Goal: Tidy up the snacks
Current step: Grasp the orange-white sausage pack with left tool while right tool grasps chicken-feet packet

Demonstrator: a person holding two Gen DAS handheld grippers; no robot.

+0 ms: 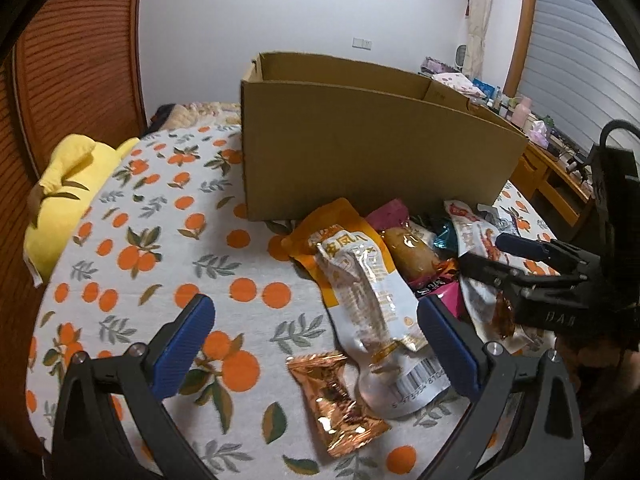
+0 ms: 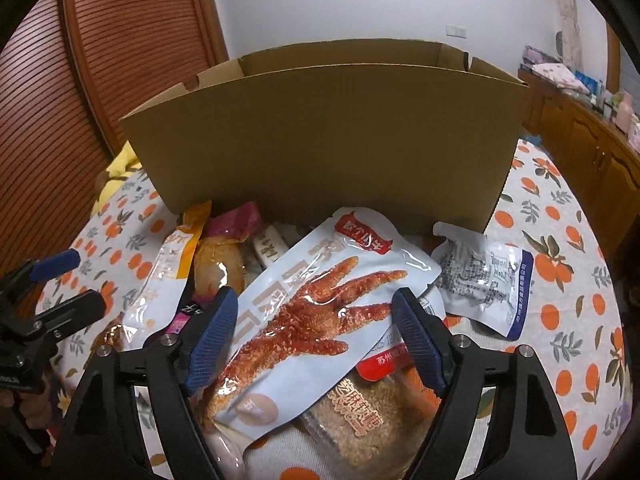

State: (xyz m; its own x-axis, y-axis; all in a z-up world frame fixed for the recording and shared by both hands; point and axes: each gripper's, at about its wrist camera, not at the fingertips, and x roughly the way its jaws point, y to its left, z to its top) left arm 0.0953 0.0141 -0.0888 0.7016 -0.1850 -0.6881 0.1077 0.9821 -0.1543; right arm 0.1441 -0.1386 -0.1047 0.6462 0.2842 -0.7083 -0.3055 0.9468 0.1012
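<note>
Orange-print bedsheet (image 1: 160,216), yellow plush toy (image 1: 64,196) beside slatted wooden headboard (image 1: 68,72), cluttered wooden cabinet (image 2: 592,148)

Two handheld black plastic grippers with blue pads

The left black plastic two-finger gripper (image 1: 316,336) and the right one (image 2: 314,332) carry ribbed blue fingertip pads (image 1: 182,344), silver screws (image 1: 491,347) and triangular cut-out arms.

– Where's the cardboard box (image 2: 320,136)?
– On the bed (image 1: 160,240), behind the heap of snack packets (image 2: 280,280).
– And the chicken-foot packet (image 2: 320,300)?
– On top of the heap, before the box, a sesame-candy pack (image 2: 360,412) partly under it.
– The plush toy (image 1: 60,200)?
– Left, at the bed's edge.
</note>
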